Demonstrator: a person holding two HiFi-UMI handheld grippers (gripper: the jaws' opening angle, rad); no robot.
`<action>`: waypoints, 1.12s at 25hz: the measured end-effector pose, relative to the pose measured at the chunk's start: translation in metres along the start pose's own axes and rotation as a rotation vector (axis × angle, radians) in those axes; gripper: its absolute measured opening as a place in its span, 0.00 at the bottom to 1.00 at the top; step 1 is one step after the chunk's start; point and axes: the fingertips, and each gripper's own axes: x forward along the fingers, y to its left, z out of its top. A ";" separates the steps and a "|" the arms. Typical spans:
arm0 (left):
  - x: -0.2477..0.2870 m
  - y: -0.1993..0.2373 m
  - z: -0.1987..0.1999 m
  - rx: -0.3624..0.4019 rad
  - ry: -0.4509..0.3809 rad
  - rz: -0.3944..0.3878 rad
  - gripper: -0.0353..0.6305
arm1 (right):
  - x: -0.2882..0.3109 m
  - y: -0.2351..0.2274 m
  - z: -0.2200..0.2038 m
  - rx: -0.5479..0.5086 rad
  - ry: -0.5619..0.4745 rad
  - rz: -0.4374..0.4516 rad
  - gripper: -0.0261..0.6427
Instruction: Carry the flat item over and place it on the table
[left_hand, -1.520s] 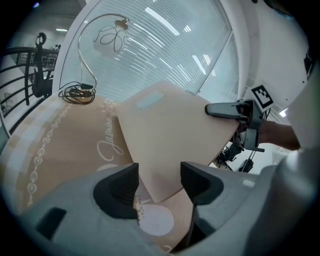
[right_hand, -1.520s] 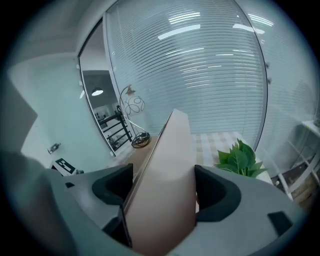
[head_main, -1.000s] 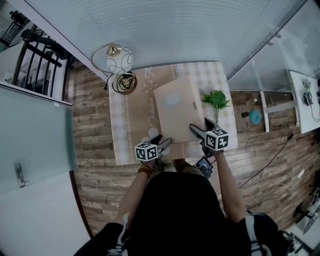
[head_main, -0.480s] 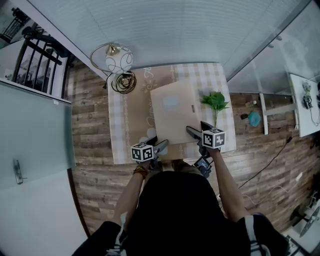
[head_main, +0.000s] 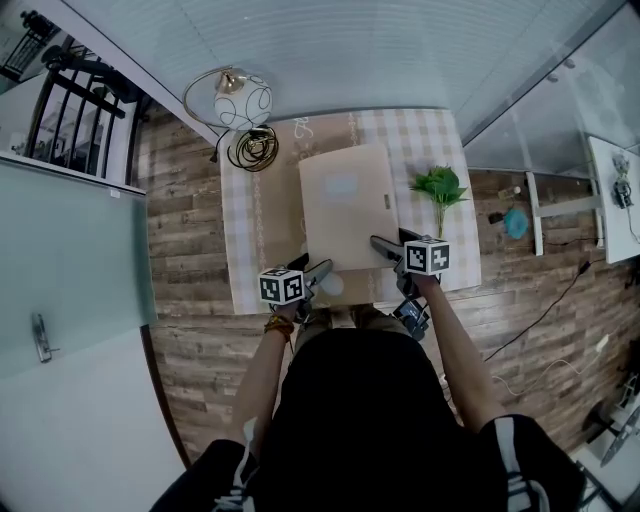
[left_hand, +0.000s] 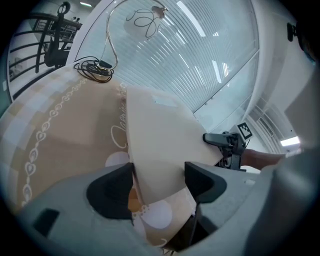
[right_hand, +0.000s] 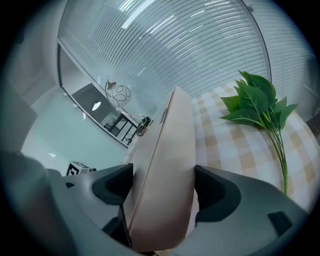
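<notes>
Left gripper (left_hand: 157, 182): jaws clamped on the flat beige cardboard panel (head_main: 345, 205), near-left corner.
Right gripper (right_hand: 162, 187): jaws pinching its near-right edge.
Panel: over the checked-cloth table (head_main: 243, 262), near edge apparently lifted.
Progress: carried across; lowering and release remain.

The left gripper (head_main: 320, 271) and right gripper (head_main: 384, 245) have grey bodies, dark pads (left_hand: 111, 189) and a black-and-white marker cube (head_main: 281, 286) behind each claw; the person wears a black top (head_main: 350, 420).
</notes>
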 end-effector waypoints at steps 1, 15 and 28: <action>0.001 0.001 0.003 0.000 -0.005 0.003 0.54 | 0.002 -0.001 0.002 0.002 -0.002 0.001 0.54; -0.009 0.025 0.024 0.004 -0.032 0.073 0.54 | 0.032 0.001 -0.007 0.093 0.018 0.047 0.54; -0.003 0.031 0.031 -0.007 -0.043 0.107 0.53 | 0.041 -0.007 -0.005 0.092 0.047 0.037 0.54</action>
